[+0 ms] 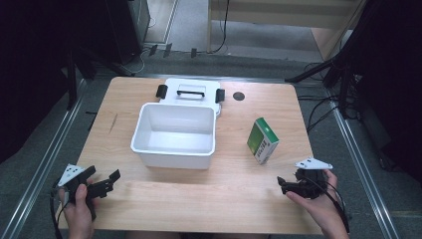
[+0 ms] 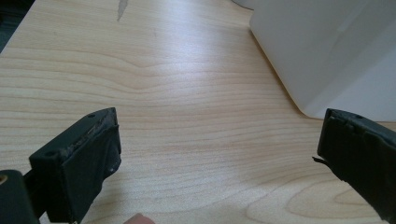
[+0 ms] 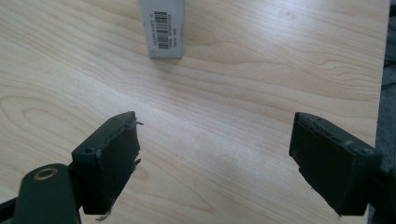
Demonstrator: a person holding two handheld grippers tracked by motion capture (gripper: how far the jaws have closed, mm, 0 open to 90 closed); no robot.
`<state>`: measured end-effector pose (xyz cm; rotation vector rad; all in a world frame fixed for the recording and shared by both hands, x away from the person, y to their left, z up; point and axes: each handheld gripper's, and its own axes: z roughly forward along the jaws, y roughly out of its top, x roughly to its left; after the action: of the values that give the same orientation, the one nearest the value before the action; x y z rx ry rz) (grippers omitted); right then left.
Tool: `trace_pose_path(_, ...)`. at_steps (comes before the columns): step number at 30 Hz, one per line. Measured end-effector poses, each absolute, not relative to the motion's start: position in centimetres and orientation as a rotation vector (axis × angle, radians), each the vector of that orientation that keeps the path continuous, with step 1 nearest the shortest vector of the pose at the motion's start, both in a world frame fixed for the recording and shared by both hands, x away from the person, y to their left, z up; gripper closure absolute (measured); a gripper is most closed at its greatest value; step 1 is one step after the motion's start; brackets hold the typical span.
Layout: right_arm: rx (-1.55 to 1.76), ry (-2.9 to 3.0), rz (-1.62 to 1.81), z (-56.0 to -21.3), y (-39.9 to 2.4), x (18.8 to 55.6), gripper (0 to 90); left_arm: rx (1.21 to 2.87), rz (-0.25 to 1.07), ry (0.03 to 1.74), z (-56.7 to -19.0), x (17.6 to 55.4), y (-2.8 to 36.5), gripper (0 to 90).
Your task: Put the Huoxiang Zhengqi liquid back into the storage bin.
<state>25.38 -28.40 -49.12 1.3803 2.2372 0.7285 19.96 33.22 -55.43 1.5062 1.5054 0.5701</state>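
Fingers stand apart on both grippers, left (image 1: pixel 99 181) and right (image 1: pixel 293 185), gripping nothing. Likely next: right takes the green box (image 1: pixel 262 140) squarely, then into the white bin (image 1: pixel 174 149) mid-frame.

The open storage bin (image 1: pixel 174 135) sits at the middle of the desk (image 1: pixel 234 194). Its lid (image 1: pixel 191 93) lies flat directly behind it, touching. The carton (image 1: pixel 262 140) stands to the bin's right, apart. 2 grippers are at the near corners: left gripper (image 1: pixel 103 182), right gripper (image 1: pixel 286 185).
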Motion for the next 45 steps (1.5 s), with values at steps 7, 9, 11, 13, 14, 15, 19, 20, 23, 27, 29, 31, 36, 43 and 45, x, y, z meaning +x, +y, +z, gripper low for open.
trace_pose_path(7,1.452,2.412,0.536,-47.3,-27.8,27.3,16.0,1.501,0.566,1.509,-55.4,20.0,33.2,0.0)
trace_pose_path(9,1.463,2.457,0.474,-46.7,-27.4,27.8,15.9,1.502,0.565,1.508,-55.4,20.0,33.2,0.0)
trace_pose_path(11,1.474,2.478,0.440,-46.4,-27.1,28.1,15.9,1.502,0.565,1.508,-55.4,20.0,33.2,0.0)
trace_pose_path(13,1.473,2.528,0.354,-45.7,-26.4,28.6,15.8,1.501,0.565,1.508,-55.4,20.0,33.2,0.1)
trace_pose_path(14,1.466,2.547,0.326,-45.5,-26.1,28.8,15.8,1.501,0.565,1.509,-55.4,20.0,33.2,0.0)
trace_pose_path(15,1.459,2.565,0.302,-45.2,-25.8,29.0,15.8,1.500,0.565,1.509,-55.4,20.0,33.2,0.1)
trace_pose_path(19,1.436,2.592,0.260,-44.2,-24.5,29.6,15.9,1.500,0.565,1.510,-55.4,20.0,33.2,0.0)
trace_pose_path(20,1.434,2.591,0.259,-43.9,-24.1,29.8,15.9,1.500,0.565,1.510,-55.4,20.0,33.2,0.0)
trace_pose_path(23,1.429,2.582,0.251,-43.0,-23.3,30.3,15.7,1.500,0.564,1.510,-55.4,20.0,33.2,0.1)
trace_pose_path(27,1.427,2.559,0.230,-41.9,-22.5,31.0,15.9,1.500,0.563,1.510,-55.4,20.0,33.2,0.0)
trace_pose_path(29,1.411,2.559,0.229,-41.3,-22.2,31.3,16.6,1.500,0.563,1.509,-55.4,20.0,33.2,0.0)
trace_pose_path(31,1.410,2.558,0.234,-41.1,-22.0,31.5,17.2,1.500,0.563,1.509,-55.4,20.0,33.2,0.1)
trace_pose_path(36,1.442,2.534,0.262,-39.7,-21.3,32.9,20.7,1.502,0.560,1.509,-55.4,20.0,33.2,0.0)
trace_pose_path(43,1.499,2.532,0.300,-38.7,-20.7,34.6,26.9,1.500,0.560,1.509,-55.5,20.0,33.2,0.0)
trace_pose_path(45,1.498,2.536,0.299,-38.5,-20.6,35.1,27.5,1.501,0.559,1.509,-55.5,20.0,33.2,0.0)
